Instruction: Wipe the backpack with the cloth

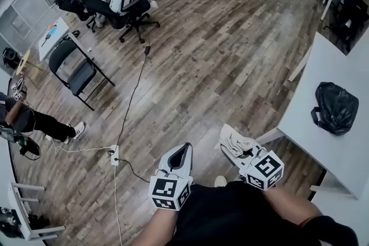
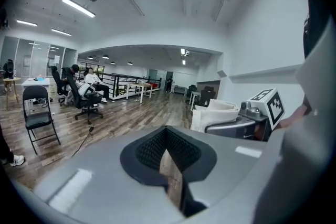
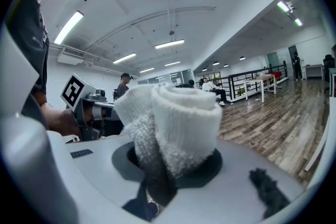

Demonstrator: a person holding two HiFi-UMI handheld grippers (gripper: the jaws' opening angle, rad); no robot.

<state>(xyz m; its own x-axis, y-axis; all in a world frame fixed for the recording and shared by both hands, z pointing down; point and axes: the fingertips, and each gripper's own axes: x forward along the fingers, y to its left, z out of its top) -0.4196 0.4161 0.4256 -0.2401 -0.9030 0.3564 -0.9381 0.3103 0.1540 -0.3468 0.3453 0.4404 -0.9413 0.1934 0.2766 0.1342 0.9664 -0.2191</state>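
Currently the backpack, black and slumped, is lying on the white table, towards the table's edge nearest the person. Left of the table, wooden floor is stretching away, with a dark cable running across it to a white power strip. Farther left of the table a black folding chair is standing, and beyond it people are sitting in office chairs.

The table's near corner is lying between the backpack and both grippers, which the person is holding low in front of the body, just left of that corner and clear of the tabletop. The right gripper is pointing up and away, its jaws clamping the cloth, a white rolled towel bulging out above them. The left gripper, farther from the table, is pointing the same way with its jaws drawn together on nothing, only a thin slit showing between the pads.
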